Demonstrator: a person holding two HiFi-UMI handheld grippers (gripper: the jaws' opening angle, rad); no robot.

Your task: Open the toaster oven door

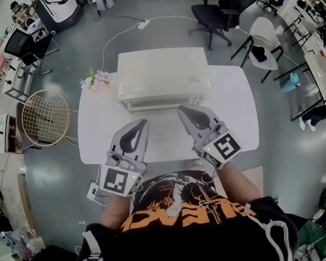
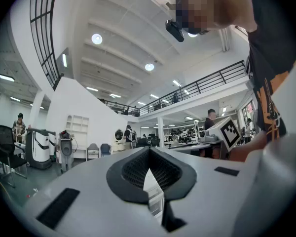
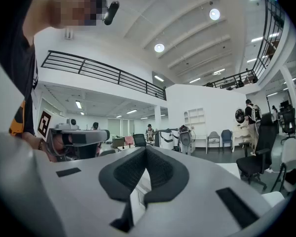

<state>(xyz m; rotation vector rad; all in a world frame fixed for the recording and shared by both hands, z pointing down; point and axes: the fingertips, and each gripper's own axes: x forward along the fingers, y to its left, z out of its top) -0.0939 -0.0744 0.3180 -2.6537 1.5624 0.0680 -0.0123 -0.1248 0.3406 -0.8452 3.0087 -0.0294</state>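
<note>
A white toaster oven [image 1: 163,76] stands at the back middle of the white table [image 1: 233,113], its front towards me and its door [image 1: 162,103] closed. My left gripper [image 1: 143,123] hovers over the table just short of the oven's front left, jaws together and holding nothing. My right gripper [image 1: 183,111] sits close to the oven's front right, also shut and empty. In the left gripper view the left gripper [image 2: 149,150] points up at the hall, tips meeting. The right gripper view shows the right gripper [image 3: 145,148] the same way.
Pink flowers [image 1: 96,81] lie on the table's left corner beside the oven. A round wire basket [image 1: 45,117] stands on the floor to the left. A black office chair [image 1: 214,12] and a white chair [image 1: 263,48] stand beyond the table.
</note>
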